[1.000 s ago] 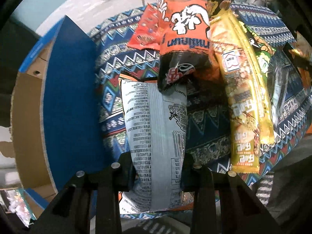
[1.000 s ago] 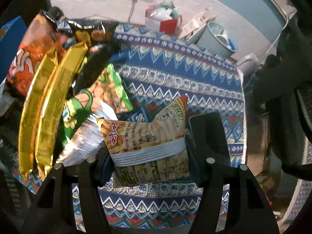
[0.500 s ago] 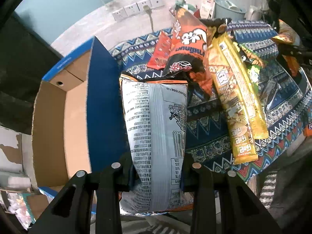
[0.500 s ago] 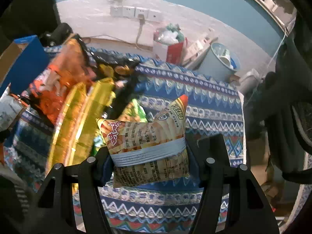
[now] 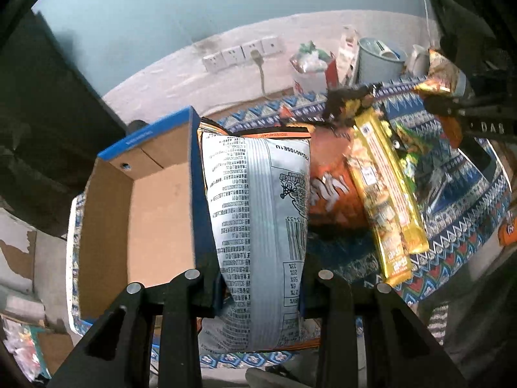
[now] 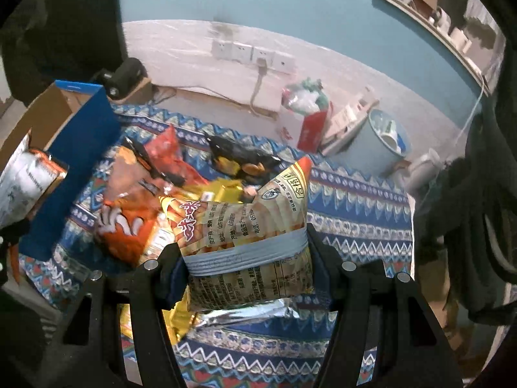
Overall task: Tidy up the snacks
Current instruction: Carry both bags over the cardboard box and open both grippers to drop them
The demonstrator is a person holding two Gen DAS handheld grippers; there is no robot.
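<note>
1. The left gripper [image 5: 260, 286] is clamped on a silver-grey snack bag [image 5: 258, 213]. The bag's printed back faces the camera, and its long axis runs away from the gripper toward the wall.
2. The bag carries dense small print, a barcode and a nutrition table with figures such as 27%, 6%, 56%, 20% and 33%. A code near its far orange seal is too small to read with certainty.
3. This bag hangs above the right-hand wall of an open cardboard box [image 5: 142, 213], which is blue outside and plain brown inside. Whether it touches that wall cannot be told.
4. The right gripper [image 6: 245, 268] squeezes a yellow-orange snack pouch [image 6: 245, 226] across its middle. The pouch is held clear of the patterned cloth [image 6: 352, 213], and its far corner tilts up to the right.
5. That corner bears a boxed label reading 合格 beside a round emblem. Red characters mark the left end, and a pale band crosses the back.
6. On the cloth, an orange bag [image 5: 332, 190] with white lettering lies beside two long yellow packs [image 5: 384, 200], which point from the wall toward the table's near edge.
7. A green packet [image 5: 408, 152] lies just right of the yellow packs.
8. A black packet [image 6: 239, 158] lies farther back on the cloth.
</note>
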